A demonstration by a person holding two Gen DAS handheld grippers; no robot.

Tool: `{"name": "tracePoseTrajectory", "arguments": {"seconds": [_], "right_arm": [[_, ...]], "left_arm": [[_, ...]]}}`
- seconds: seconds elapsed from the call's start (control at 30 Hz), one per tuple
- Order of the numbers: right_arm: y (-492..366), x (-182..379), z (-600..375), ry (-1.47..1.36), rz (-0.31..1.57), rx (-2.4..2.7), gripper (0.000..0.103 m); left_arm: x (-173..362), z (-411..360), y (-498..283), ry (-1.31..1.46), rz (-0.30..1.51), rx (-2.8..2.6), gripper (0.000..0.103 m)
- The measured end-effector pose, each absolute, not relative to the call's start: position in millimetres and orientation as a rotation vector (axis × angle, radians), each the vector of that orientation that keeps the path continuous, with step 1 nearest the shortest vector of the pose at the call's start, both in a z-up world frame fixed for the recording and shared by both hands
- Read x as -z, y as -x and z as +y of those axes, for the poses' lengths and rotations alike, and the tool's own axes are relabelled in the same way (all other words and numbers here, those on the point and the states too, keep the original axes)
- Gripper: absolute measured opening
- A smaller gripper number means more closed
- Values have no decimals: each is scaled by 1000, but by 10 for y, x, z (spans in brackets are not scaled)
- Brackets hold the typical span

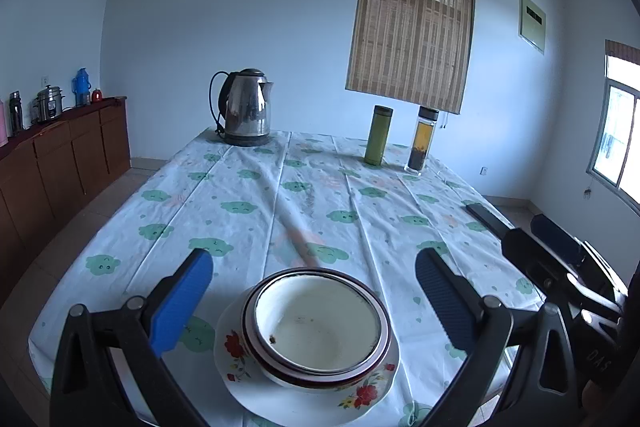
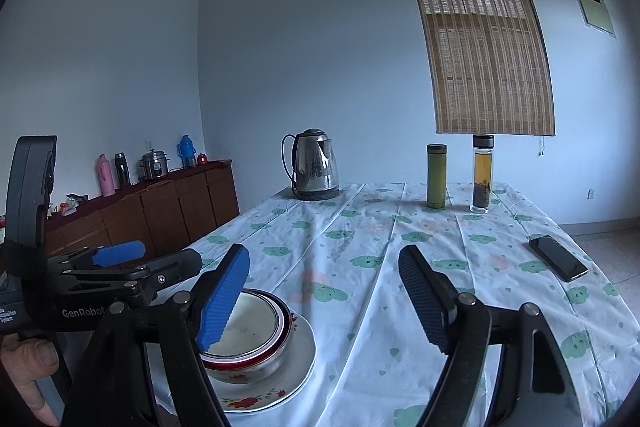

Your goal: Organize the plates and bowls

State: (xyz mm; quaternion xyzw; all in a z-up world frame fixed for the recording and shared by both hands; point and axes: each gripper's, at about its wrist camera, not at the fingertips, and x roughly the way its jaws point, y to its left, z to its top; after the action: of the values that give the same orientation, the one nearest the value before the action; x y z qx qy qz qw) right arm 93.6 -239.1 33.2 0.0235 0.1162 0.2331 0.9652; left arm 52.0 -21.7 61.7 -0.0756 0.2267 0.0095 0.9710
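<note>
Two bowls sit nested on a flowered plate (image 1: 240, 383) near the front edge of the tabletop (image 1: 256, 195), which is covered by a pale cloth printed with green clouds. The inner bowl (image 1: 320, 323) is cream-white with a dark rim and a few dark specks inside; it rests in an outer bowl (image 1: 276, 371) with a red-banded rim, and both stand upright on the plate.

The left tool (image 1: 314, 285) hovers just behind and above the stack with its blue-padded fingers spread wide on either side, touching nothing. The right tool (image 2: 324, 291) is also spread wide and empty; in its own view the stack lies low on the left, partly behind the left blue finger, and the other tool's body shows at the far left with a thumb (image 2: 30, 359) of the person below it.

At the far end of the tabletop stand a steel kettle (image 1: 246, 107), a green flask (image 1: 378, 135) and a clear bottle (image 1: 422, 141) of amber liquid, well apart from the stack. A black phone (image 2: 558, 258) lies flat near the right edge. A brown sideboard (image 1: 68, 155) along the left wall carries flasks and a pot
</note>
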Motion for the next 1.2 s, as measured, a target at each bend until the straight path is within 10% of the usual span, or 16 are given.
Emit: {"name": "tracePoseTrajectory", "arguments": {"seconds": [1.2], "right_arm": [[-797, -393, -2387, -32, 197, -465, 79]], "left_arm": [[-749, -215, -465, 150, 439, -1, 103]]}}
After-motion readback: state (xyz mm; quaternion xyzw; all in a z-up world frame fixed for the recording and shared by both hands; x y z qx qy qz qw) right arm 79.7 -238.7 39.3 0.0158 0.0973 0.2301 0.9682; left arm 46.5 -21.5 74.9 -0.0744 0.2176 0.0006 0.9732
